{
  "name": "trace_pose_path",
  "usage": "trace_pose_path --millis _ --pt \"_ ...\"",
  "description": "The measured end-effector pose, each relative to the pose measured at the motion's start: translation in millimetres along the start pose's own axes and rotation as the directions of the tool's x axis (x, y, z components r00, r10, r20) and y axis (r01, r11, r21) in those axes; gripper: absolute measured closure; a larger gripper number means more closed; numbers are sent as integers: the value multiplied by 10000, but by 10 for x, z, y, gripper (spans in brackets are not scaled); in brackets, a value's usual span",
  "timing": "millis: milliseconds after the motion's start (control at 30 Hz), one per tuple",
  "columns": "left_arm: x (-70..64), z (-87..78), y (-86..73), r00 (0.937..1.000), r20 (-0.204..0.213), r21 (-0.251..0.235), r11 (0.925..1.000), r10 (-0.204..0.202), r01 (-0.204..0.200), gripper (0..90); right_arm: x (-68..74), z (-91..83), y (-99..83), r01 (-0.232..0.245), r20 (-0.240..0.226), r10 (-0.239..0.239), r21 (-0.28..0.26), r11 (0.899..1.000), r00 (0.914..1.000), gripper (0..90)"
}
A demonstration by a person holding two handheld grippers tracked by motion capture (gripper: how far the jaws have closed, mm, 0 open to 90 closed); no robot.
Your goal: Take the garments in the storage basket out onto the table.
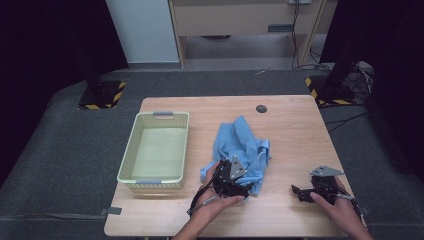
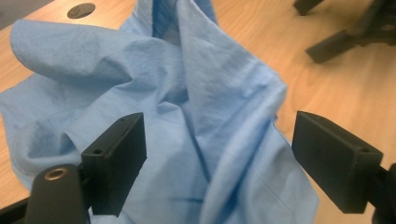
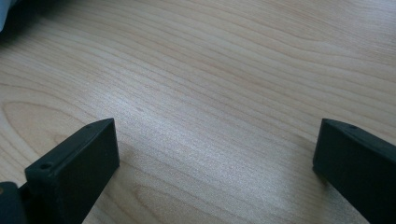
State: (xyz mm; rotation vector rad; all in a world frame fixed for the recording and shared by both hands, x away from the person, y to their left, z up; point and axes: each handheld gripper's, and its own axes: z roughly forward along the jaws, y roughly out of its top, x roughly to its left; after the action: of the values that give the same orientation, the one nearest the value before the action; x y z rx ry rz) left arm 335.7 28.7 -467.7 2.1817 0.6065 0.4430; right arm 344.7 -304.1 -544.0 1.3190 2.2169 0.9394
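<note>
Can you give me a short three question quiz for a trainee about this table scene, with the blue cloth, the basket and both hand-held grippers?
1. True or false: the left hand-held gripper has its jaws open over the blue cloth.
2. What lies between the jaws of the right hand-held gripper? A) the cloth B) bare wooden table C) the basket rim
3. Fill in: the pale green basket sits to the ____ of the cloth in the high view.

Key
1. True; the cloth fills the gap between the spread jaws.
2. B; the table alone shows there.
3. Left; nothing is visible inside it.
</note>
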Motion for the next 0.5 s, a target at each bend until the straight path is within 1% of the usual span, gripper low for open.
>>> trace_pose_path --millis 67,133,200,300,333,433,500 --pt "-37 -81 -16 10000 4 -136 9999 -88 88 174 -3 -2 -2 21 -13 -21 -3 10000 10000 6" --pt "-65 -130 -51 10000 -39 -189 9998 -84 83 169 -9 -4 -4 -11 -48 11 -24 10000 10000 7" --pt "-68 -130 -102 9997 -54 -159 9996 -241 240 166 -9 -4 -4 25 -45 -25 -23 10000 10000 7" --pt "-69 -87 -169 9980 -38 -157 9979 -636 635 161 -5 -4 -4 25 20 -25 -14 10000 10000 5" --pt "-83 -74 -182 9980 -65 -168 9979 -629 628 161 -2 -4 -4 -1 40 1 -4 10000 10000 5" --pt "-141 -52 -194 9996 -100 -40 9997 -245 245 161 -1 -4 -4 4 46 -4 -14 10000 10000 5" --pt "-170 -48 -199 9998 -114 -47 9999 -139 139 160 -1 -4 -4 5 43 -5 -12 10000 10000 5"
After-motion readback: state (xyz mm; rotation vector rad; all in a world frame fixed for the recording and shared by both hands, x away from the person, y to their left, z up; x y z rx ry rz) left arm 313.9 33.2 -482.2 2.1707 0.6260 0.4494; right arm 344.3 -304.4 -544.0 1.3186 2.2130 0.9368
